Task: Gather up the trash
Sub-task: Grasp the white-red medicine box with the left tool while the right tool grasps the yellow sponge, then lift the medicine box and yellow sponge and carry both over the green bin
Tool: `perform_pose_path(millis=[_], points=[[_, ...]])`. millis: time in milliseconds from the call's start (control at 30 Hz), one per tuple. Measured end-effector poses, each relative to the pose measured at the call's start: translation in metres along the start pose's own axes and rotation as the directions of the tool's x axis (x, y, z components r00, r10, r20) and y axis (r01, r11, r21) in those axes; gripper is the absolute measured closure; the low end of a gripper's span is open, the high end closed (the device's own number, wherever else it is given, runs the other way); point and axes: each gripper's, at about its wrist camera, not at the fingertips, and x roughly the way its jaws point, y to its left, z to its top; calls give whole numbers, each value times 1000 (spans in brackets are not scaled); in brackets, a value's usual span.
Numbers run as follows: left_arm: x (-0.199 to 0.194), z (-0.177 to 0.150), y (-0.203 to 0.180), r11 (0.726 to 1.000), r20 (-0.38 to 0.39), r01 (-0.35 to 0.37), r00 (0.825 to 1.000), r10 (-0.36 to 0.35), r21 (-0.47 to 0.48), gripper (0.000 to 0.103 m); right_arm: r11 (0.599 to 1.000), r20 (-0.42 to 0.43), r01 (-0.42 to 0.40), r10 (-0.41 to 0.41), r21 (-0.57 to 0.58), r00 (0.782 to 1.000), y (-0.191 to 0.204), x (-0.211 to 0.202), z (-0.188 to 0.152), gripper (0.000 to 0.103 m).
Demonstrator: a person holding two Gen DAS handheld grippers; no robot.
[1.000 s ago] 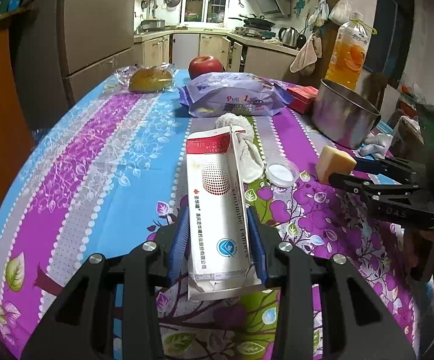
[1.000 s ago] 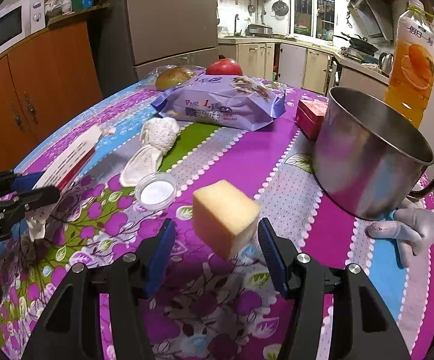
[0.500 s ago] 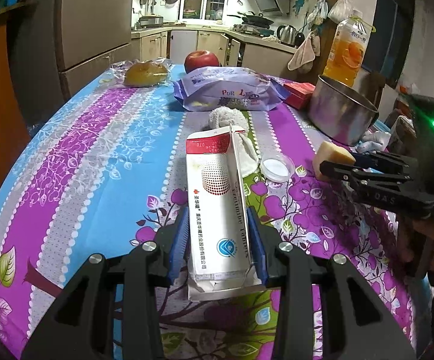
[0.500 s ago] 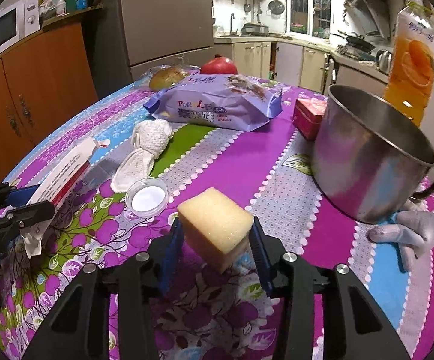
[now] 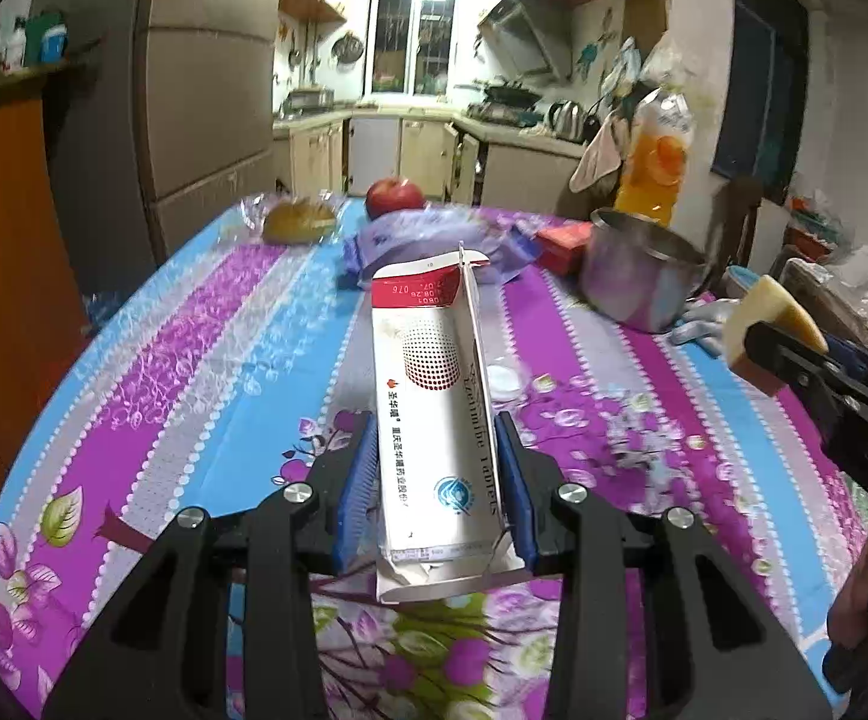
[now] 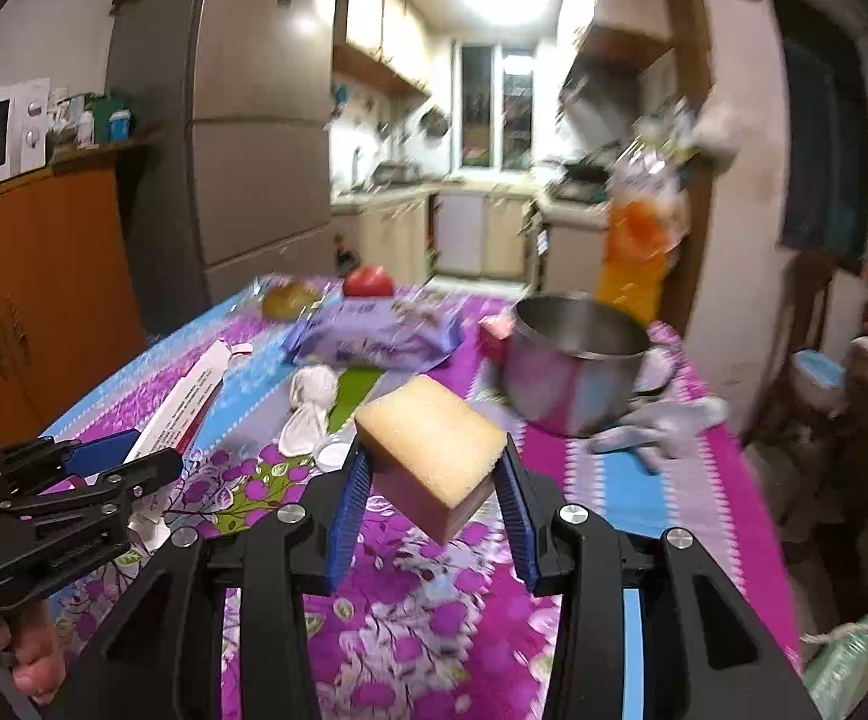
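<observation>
Left tool (image 5: pixel 438 480): blue pads pinch the lower half of a white-and-red tablet box (image 5: pixel 434 408). The box runs lengthwise between the fingers and juts out toward 12 o'clock, its red end flap open. It is clear of the bench (image 5: pixel 206 360).

Right tool (image 6: pixel 431 498): pads press both sides of a yellow sponge (image 6: pixel 434 450), which has a brown underside. The sponge sits tilted, one corner dipping toward 6 o'clock, and is lifted off the cloth. In the left view the same sponge shows at 3 o'clock, held above the bench edge.

On the bench beyond the tools:
- steel pot (image 6: pixel 577 372) at 1 o'clock of the sponge
- grey glove (image 6: pixel 655 429) just beside the pot
- purple bread bag (image 6: pixel 374 336) at 11 o'clock
- crumpled white cloth (image 6: pixel 311 402) between bag and left tool
- small white lid (image 5: pixel 502 381) just right of the box
- apple (image 5: pixel 395 195) and wrapped bun (image 5: pixel 299 222) at the far end

The right view is motion-blurred.
</observation>
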Motion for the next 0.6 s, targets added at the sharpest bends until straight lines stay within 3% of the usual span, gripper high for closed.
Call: perform_pose_path(millis=[267, 600], points=[[-48, 2, -43, 997, 88, 48, 995, -52, 52, 65, 996, 63, 81, -82, 21, 995, -2, -70, -18, 61], [-67, -3, -84, 989, 107, 107, 987, -118, 103, 65, 986, 81, 157, -162, 62, 983, -24, -124, -34, 61]])
